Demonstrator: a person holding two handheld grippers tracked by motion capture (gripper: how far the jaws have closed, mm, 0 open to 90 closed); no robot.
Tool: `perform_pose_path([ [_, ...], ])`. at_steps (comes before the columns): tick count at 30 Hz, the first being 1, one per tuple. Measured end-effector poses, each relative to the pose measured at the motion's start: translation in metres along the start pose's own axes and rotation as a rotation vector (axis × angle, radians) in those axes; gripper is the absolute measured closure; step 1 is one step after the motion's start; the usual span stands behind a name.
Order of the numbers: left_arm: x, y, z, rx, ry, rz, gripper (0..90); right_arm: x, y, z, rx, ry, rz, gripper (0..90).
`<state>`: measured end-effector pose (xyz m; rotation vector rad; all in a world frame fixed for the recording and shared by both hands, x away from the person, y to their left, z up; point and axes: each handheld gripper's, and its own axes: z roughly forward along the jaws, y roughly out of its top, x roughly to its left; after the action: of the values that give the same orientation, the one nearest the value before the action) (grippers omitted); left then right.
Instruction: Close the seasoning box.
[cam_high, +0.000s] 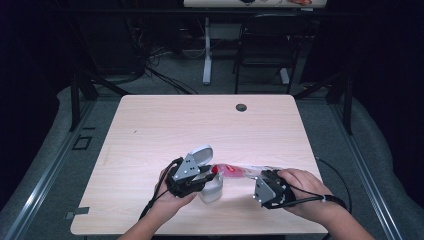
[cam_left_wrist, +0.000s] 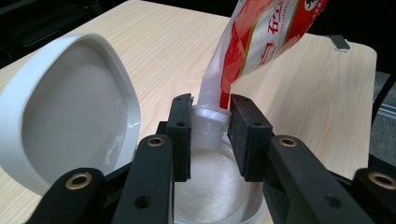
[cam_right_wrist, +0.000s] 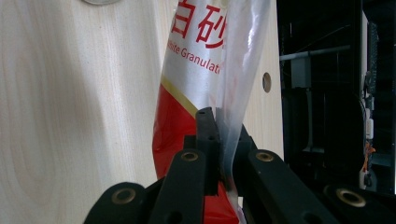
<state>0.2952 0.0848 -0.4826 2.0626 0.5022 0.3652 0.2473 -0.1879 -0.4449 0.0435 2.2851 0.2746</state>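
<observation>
a: where is the sugar bag (cam_left_wrist: 268, 35) seen?

b: it is held tilted over the jar (cam_left_wrist: 210, 186), its cut corner set into the jar's neck, which is seen in the left gripper view. white sugar is seen inside the jar. in the high view the bag (cam_high: 235, 171) is stretched between the two grippers, near the front edge of the desk (cam_high: 165, 125).

a: how is the right gripper (cam_right_wrist: 219, 140) set?

b: it is clenched on the bag's clear edge; the film is pinched flat between the two black jaws, with almost no gap left.

a: and the left gripper (cam_left_wrist: 211, 135)?

b: it is closed partway around the jar's neck, a pad pressed on each side, so the jar is grasped and kept upright on the desk.

a: what else is seen beside the jar?

b: the white hinged lid (cam_left_wrist: 70, 102) is swung open to one side, its hollow inside turned toward the camera. in the high view a hand (cam_high: 172, 202) is wrapped around the left gripper (cam_high: 192, 175), and the right gripper (cam_high: 267, 189) is held just beside the bag's end.
</observation>
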Motion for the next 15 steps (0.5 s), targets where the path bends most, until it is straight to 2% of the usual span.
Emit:
perform_pose_path([
  [7, 0.0004, 0.0026, -0.0039, -0.012, -0.001, -0.003, 71.3, -0.0019, 0.0003, -0.0005, -0.005, 0.000, 0.009, 86.9],
  [11, 0.0007, 0.0042, -0.0059, -0.018, -0.001, 0.002, 71.3, -0.0021, -0.0016, 0.0014, -0.028, 0.014, 0.046, 87.4],
  [15, 0.0008, 0.0045, -0.0059, -0.015, -0.002, 0.003, 71.3, 0.0010, -0.0028, 0.0028, -0.029, 0.022, 0.055, 87.8],
])
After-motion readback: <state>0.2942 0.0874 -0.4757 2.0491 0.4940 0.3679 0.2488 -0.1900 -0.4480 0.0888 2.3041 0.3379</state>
